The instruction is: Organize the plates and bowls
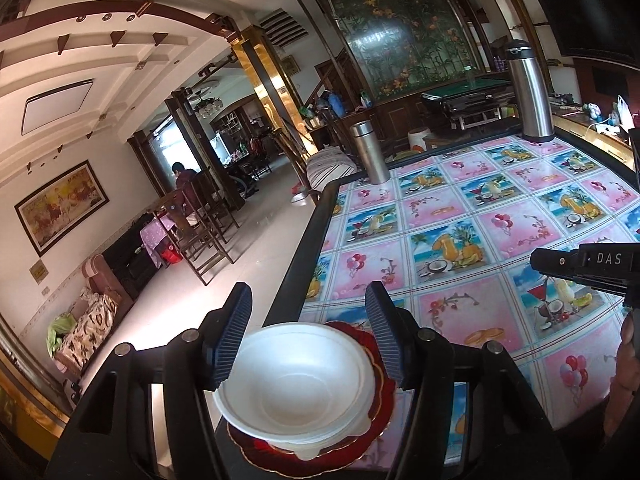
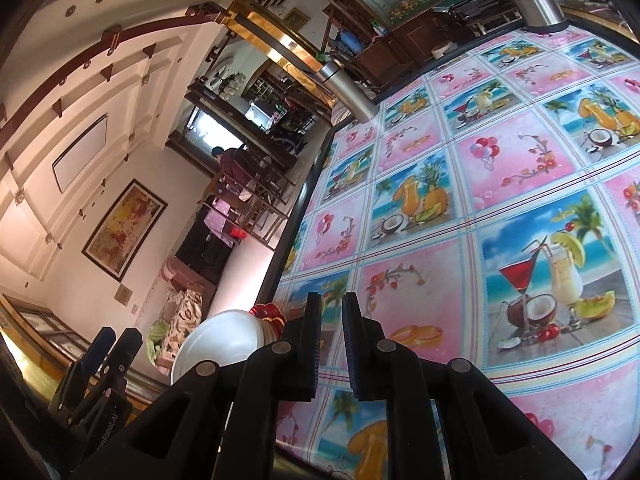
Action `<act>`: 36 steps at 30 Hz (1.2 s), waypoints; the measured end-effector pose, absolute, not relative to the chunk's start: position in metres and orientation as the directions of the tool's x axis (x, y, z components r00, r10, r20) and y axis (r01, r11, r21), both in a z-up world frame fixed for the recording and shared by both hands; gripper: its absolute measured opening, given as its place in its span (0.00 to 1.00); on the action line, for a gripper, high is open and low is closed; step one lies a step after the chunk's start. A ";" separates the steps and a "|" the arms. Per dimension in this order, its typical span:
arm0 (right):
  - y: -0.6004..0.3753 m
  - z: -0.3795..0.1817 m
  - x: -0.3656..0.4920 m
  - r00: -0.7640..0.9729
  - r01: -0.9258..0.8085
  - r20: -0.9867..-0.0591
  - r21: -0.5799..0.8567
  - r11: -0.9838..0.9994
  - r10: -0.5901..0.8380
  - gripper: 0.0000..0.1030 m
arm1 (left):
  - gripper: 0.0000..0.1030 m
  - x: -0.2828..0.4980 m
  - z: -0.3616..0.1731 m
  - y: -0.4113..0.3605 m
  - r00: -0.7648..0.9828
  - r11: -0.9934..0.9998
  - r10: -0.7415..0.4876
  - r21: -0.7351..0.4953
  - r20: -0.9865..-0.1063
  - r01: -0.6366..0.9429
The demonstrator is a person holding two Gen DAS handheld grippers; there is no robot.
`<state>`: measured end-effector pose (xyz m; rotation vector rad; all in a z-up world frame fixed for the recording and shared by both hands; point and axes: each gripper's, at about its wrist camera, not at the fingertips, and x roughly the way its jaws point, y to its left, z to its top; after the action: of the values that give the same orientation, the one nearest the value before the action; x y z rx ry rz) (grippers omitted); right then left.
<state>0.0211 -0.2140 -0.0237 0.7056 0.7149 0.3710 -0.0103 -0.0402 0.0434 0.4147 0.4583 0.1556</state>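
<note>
A stack of white bowls sits on a red scalloped plate at the near left corner of the table. My left gripper is open, its fingers wide apart on either side of the bowls, just above them and not touching. In the right wrist view the bowls and the red plate show at the lower left, with the left gripper beside them. My right gripper is nearly closed with a narrow gap, empty, above the tablecloth to the right of the stack. It also shows in the left wrist view.
The table has a pink and blue fruit-print cloth and a black left edge. A small steel flask stands at the far left edge, a tall steel thermos at the far side. Floor and chairs lie left of the table.
</note>
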 end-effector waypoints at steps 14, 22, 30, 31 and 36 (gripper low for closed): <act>-0.354 -0.026 0.004 0.828 0.094 -0.431 0.737 0.670 0.358 0.17 | 0.57 0.017 0.037 -0.146 0.901 0.899 0.054 0.414 -0.431 0.145; -0.410 -0.033 0.001 0.857 0.175 -0.443 0.730 0.661 0.262 0.17 | 0.57 0.039 0.024 -0.202 0.871 0.890 -0.045 0.377 -0.489 0.258; -0.445 -0.051 0.003 0.851 0.319 -0.518 0.642 0.697 0.086 0.22 | 0.57 0.074 -0.003 -0.234 0.791 0.898 -0.159 0.246 -0.591 0.364; -0.447 -0.054 0.003 0.843 0.354 -0.536 0.611 0.708 0.041 0.24 | 0.57 0.079 -0.009 -0.238 0.777 0.900 -0.162 0.233 -0.608 0.369; -0.462 -0.073 0.013 0.773 0.483 -0.631 0.526 0.700 -0.059 0.33 | 0.57 0.100 -0.034 -0.247 0.737 0.909 -0.186 0.171 -0.649 0.379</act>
<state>0.0130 -0.4617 -0.0732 0.7417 0.6245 -0.3243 0.1000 -0.2468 -0.0341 0.3033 0.6745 -0.3154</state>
